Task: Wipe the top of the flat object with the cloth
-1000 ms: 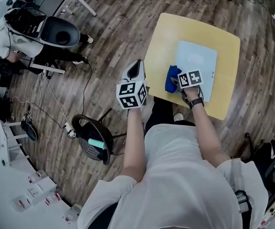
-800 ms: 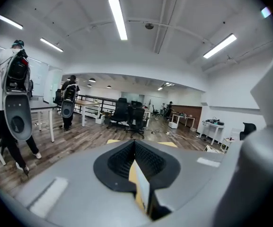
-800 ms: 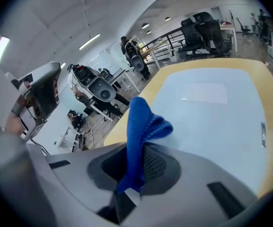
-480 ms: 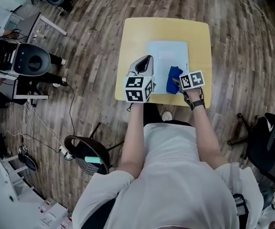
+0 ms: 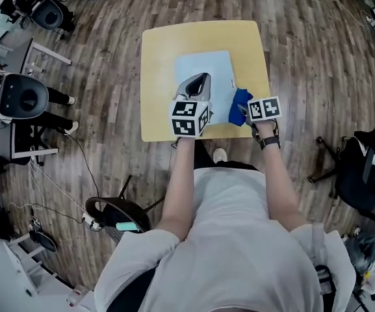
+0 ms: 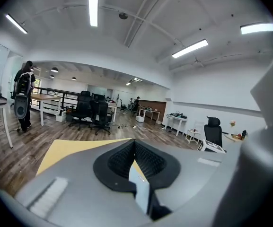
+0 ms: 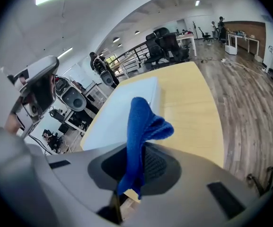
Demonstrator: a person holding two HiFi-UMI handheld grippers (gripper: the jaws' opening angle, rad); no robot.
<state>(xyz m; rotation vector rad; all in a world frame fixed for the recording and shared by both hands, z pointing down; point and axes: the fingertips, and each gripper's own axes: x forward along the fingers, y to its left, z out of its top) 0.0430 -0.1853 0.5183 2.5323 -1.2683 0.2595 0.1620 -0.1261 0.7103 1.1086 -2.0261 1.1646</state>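
A pale blue flat object (image 5: 203,70) lies on the small yellow table (image 5: 158,51). In the head view my left gripper (image 5: 199,82) hangs over the flat object's near left part, jaws together and nothing in them. My right gripper (image 5: 242,112) is at the object's near right corner, shut on a blue cloth (image 5: 240,98). In the right gripper view the cloth (image 7: 137,126) sticks up from between the jaws of the right gripper (image 7: 138,162), with the flat object (image 7: 119,110) and the table (image 7: 193,103) beyond. The left gripper view shows the left gripper (image 6: 135,162) and a strip of the table (image 6: 63,150).
The table stands on a wooden floor (image 5: 317,64). Office chairs (image 5: 21,99) stand to the left and a black chair (image 5: 362,168) to the right. A round black stool (image 5: 116,213) is behind my left side. The person's feet are at the table's near edge.
My left gripper has moved from beside the table's left edge to over the flat object. The right gripper still holds the cloth by the object's near right corner. The head view has swung.
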